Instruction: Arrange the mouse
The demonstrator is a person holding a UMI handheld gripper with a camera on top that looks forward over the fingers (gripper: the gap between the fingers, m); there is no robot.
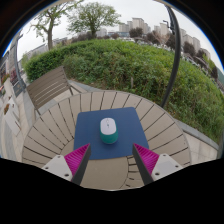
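Spread wide, the claw [109, 162] is held above the near edge of a round slatted worktop [55, 125], nothing pinched between its pink pads [78, 157]. A white mouse [108, 129] (lengthwise, pointing away) is seen on a blue mat [108, 141], just beyond the fingers.

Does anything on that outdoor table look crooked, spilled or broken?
Nothing stands out. The white mouse sits on the blue mouse pad, which lies flat on the round wooden slatted table. The gripper has its jaws open just short of the mouse, touching nothing. No spill or damage shows.
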